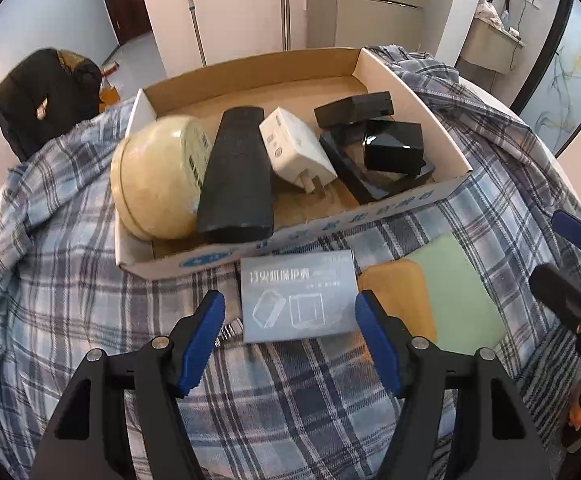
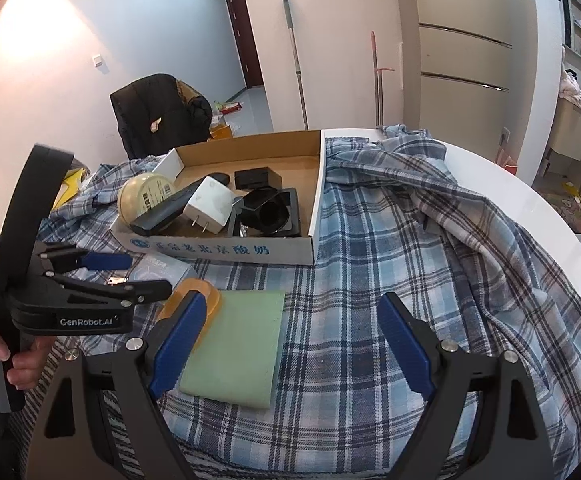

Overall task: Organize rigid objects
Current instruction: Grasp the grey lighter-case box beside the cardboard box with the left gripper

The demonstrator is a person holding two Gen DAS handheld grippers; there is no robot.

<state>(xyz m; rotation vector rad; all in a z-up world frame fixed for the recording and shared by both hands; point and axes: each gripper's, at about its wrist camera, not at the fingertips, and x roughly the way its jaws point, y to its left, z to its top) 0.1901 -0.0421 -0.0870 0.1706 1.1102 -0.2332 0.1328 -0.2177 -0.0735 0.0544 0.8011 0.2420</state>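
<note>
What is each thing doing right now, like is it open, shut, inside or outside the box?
left gripper: open, holding nothing
right gripper: open, holding nothing
cardboard box: open-topped, partly filled
white charger: inside box, prongs out
round cream case: inside box, shut
grey card box: outside box, flat
green pad: outside box, flat

I note a blue, white and grey plaid cloth [image 2: 390, 248]; brown cardboard tray [image 1: 374, 66] with white outer walls and blue print; cream dome [image 1: 150, 184]; black remote [image 1: 236, 172]; white charger [image 1: 294, 148]; silver-grey booklet [image 1: 296, 296]; pale green pad [image 2: 236, 348]; blue gripper pads [image 1: 204, 340]
</note>
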